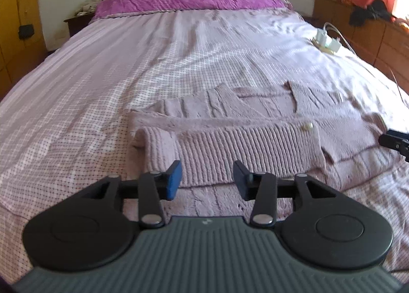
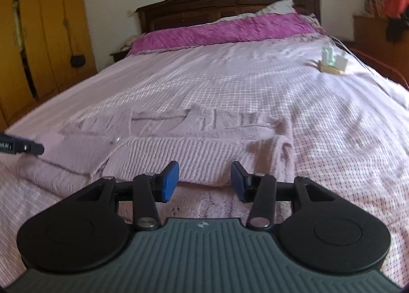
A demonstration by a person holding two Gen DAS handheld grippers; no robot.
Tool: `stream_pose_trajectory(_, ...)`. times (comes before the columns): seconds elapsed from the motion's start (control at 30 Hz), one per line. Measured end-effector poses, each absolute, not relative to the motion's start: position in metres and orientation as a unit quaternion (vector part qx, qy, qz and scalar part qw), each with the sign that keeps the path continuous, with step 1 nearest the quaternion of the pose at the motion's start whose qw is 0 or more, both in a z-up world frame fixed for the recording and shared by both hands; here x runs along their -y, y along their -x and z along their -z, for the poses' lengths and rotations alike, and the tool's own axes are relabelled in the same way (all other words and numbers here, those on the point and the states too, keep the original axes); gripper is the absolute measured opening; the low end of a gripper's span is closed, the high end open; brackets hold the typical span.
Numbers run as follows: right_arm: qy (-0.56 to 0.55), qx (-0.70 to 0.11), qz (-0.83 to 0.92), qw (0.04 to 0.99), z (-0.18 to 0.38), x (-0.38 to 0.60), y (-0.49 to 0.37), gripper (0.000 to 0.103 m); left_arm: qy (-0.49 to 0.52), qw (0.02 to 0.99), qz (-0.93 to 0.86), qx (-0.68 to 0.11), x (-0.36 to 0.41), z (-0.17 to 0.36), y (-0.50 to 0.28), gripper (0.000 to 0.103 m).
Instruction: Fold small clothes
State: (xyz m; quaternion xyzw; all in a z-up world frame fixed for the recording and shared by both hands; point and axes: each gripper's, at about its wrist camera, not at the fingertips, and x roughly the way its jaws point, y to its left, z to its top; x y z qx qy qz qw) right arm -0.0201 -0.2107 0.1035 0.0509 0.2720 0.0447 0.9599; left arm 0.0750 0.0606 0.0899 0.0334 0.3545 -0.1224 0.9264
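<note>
Cardigan (image 1: 230, 139), one, pink knit, lies part-folded on checked bedspread (image 1: 102, 88), ribbed hem turned up toward headboard. Two grippers: left gripper (image 1: 207, 181) and right gripper (image 2: 205, 181), both hover just short of it, fingers apart, nothing between. Next fold, likely: pinch matching corners, lift evenly, lay edges square.
</note>
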Motion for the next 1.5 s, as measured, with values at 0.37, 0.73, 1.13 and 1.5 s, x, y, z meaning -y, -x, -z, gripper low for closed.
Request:
stream_pose_trajectory(0.37, 0.107, -0.279, -0.051, 0.953, -0.093, 0.171, 0.013, 0.059, -0.133, 0.918, 0.138, -0.348, -0.038, -0.079, -0.069, 0.052)
stream_pose_trajectory(0.73, 0.212, -0.289, -0.080, 0.930, -0.079, 0.141, -0.007, 0.060, -0.221, 0.896, 0.173, -0.345, -0.007, -0.058, -0.088, 0.052)
stream_pose_trajectory(1.13, 0.103, -0.297, -0.078, 0.946, -0.081, 0.161, -0.042, 0.044, -0.188, 0.902, 0.191, -0.337, -0.010, -0.050, -0.105, 0.052)
stream_pose_trajectory(1.5, 0.098, -0.257, -0.063, 0.959, -0.090, 0.157, -0.047, 0.006, -0.132, 0.930, 0.190, -0.287, -0.016, -0.063, -0.107, 0.010)
